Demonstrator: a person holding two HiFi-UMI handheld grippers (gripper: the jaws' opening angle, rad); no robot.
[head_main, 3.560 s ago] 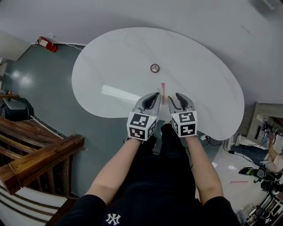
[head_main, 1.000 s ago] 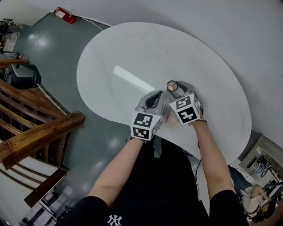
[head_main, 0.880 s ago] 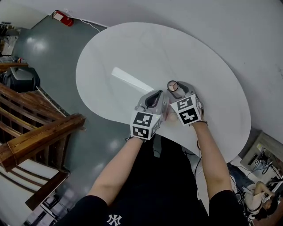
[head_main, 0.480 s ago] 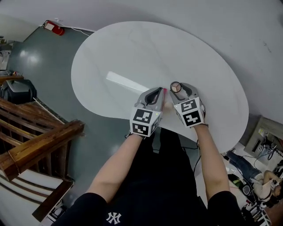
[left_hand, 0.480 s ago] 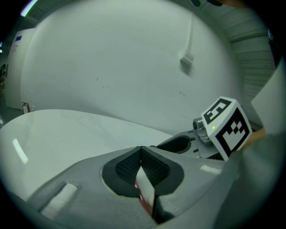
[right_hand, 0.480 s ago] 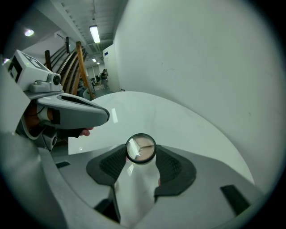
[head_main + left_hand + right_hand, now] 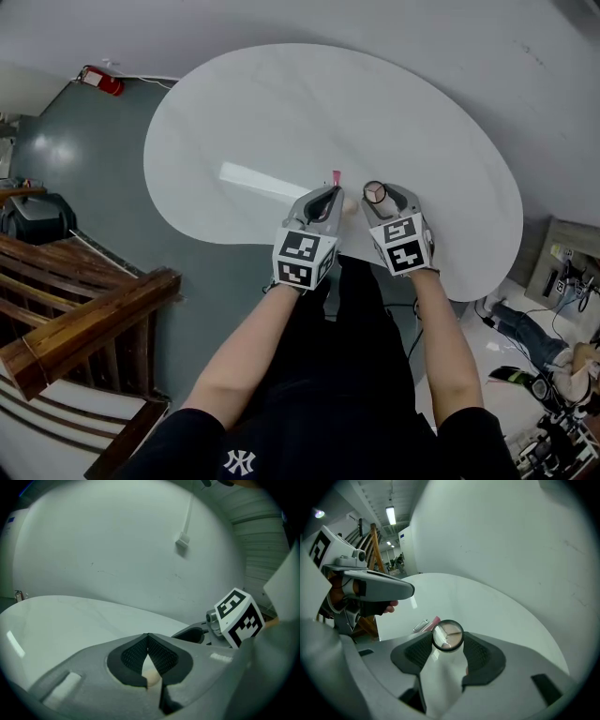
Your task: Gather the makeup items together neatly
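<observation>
My right gripper (image 7: 376, 195) is shut on a small round compact (image 7: 375, 192) with a clear lid and beige powder. In the right gripper view the compact (image 7: 448, 635) sits pinched between the pad tips of that gripper (image 7: 448, 642), above the white table (image 7: 281, 112). A pink tube (image 7: 336, 177) with a silver cap lies on the table just beyond my left gripper (image 7: 328, 193); the right gripper view shows the tube (image 7: 427, 624) too. The left gripper (image 7: 148, 637) has its jaw tips touching. A pale patch shows low in its gap; what it is stays unclear.
The oval table's near edge runs under both grippers. A wooden stair railing (image 7: 84, 323) stands at the lower left, and a red fire extinguisher (image 7: 98, 81) lies on the floor at the far left. A person (image 7: 577, 361) and gear are at the right.
The compact lay on the table 3.6 s ago; now the right gripper holds it. Over the last second both grippers stayed side by side while the head view swung.
</observation>
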